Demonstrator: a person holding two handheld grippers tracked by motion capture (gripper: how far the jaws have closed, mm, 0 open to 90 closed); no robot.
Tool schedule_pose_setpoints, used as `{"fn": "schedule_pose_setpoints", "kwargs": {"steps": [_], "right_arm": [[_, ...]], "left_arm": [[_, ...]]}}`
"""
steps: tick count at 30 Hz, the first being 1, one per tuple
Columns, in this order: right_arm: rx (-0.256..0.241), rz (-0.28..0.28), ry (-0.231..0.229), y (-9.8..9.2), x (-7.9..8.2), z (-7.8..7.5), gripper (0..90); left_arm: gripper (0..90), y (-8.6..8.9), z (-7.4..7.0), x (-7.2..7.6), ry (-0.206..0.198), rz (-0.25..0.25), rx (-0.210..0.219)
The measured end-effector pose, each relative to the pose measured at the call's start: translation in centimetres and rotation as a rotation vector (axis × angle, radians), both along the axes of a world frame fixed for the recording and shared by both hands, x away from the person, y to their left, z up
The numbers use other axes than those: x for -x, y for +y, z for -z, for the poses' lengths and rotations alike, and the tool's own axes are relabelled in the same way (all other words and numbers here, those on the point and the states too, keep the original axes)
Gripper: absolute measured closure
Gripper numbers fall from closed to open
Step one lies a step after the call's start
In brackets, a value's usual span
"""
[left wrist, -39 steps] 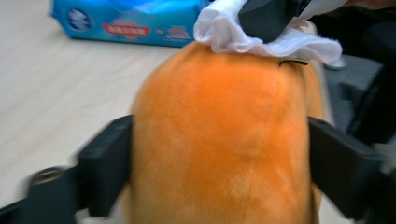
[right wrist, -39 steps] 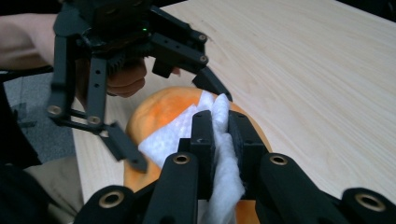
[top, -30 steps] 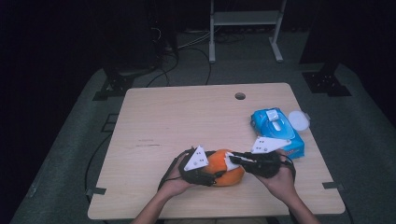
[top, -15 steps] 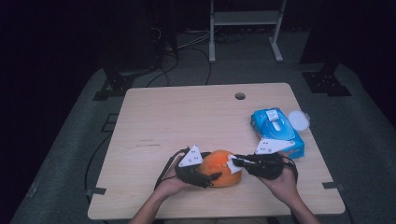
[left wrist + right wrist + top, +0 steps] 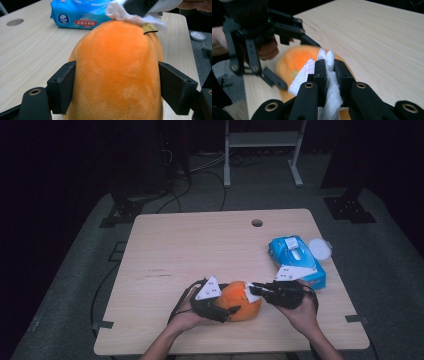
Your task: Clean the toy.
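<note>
An orange plush toy [image 5: 239, 304] lies on the wooden table [image 5: 200, 250] near its front edge. My left gripper [image 5: 226, 313] is shut on it, one black jaw pressed to each side of the plush [image 5: 115, 75]. My right gripper [image 5: 253, 291] comes in from the right, shut on a white wipe [image 5: 304, 75]. It holds the wipe [image 5: 117, 11] against the top of the plush, beside a small tan tag [image 5: 149, 27]. In the right gripper view, the right gripper [image 5: 329, 67] pinches the folded wipe over the orange plush [image 5: 292, 62], with the left gripper [image 5: 262, 32] behind it.
A blue pack of wet wipes [image 5: 296, 260] lies at the table's right edge, behind my right hand, with a round white lid [image 5: 320, 248] beside it. A cable hole [image 5: 257, 223] sits near the far edge. Dark floor, cables and stands surround the table.
Almost nothing. The left gripper and the plush shifted slightly sideways and back. The right gripper still keeps the wipe on the plush.
</note>
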State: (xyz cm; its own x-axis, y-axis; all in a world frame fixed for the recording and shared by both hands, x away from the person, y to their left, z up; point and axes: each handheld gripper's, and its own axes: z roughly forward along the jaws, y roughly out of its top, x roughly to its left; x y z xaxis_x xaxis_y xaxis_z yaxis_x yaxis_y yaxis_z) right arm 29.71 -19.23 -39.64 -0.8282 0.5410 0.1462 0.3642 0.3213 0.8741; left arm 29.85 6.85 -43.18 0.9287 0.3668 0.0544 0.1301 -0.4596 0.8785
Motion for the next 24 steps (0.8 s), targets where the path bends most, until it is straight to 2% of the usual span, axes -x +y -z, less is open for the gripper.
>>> {"fn": "schedule_pose_setpoints", "kwargs": {"steps": [3,5,7,9,11,12,14,16,18,21,24], "right_arm": [[0.003,-0.013,-0.012,0.5,0.0,-0.2,80.6],[-0.001,-0.019,-0.002,0.3,-0.1,0.1,80.7],[0.006,-0.023,0.006,0.0,0.0,0.4,80.7],[0.003,-0.029,0.016,-0.3,0.2,0.5,80.7],[0.0,-0.033,0.023,-0.6,0.4,0.7,80.5],[-0.002,-0.035,0.027,-0.6,0.4,0.7,80.5],[0.002,-0.03,0.027,-0.5,0.4,0.6,80.4],[0.003,-0.031,0.015,0.0,0.5,0.2,80.6],[0.003,-0.065,-0.01,1.0,0.8,-0.4,80.7],[0.041,-0.074,-0.044,1.9,1.2,-0.8,80.7],[0.042,-0.05,-0.044,1.2,0.8,-0.4,80.8]], "left_arm": [[21.3,0.2,0.1,-0.1,0.01,0.005,0.006],[18.4,0.5,0.1,-0.4,0.046,0.007,0.037],[13.7,1.0,0.0,-0.8,0.102,0.003,0.067],[10.1,1.1,-0.1,-1.1,0.145,-0.016,0.075],[9.7,1.1,0.2,-1.1,0.171,-0.005,0.075],[11.7,1.0,0.3,-1.0,0.166,-0.007,0.072],[17.1,0.8,0.2,-0.8,0.132,-0.007,0.048],[18.3,0.5,0.1,-0.6,0.113,-0.005,0.036],[18.4,0.4,0.1,-0.3,0.085,0.014,0.023],[18.5,0.5,0.1,-0.2,0.073,0.019,0.01],[19.6,0.9,0.3,-0.5,0.08,0.028,0.023]]}}
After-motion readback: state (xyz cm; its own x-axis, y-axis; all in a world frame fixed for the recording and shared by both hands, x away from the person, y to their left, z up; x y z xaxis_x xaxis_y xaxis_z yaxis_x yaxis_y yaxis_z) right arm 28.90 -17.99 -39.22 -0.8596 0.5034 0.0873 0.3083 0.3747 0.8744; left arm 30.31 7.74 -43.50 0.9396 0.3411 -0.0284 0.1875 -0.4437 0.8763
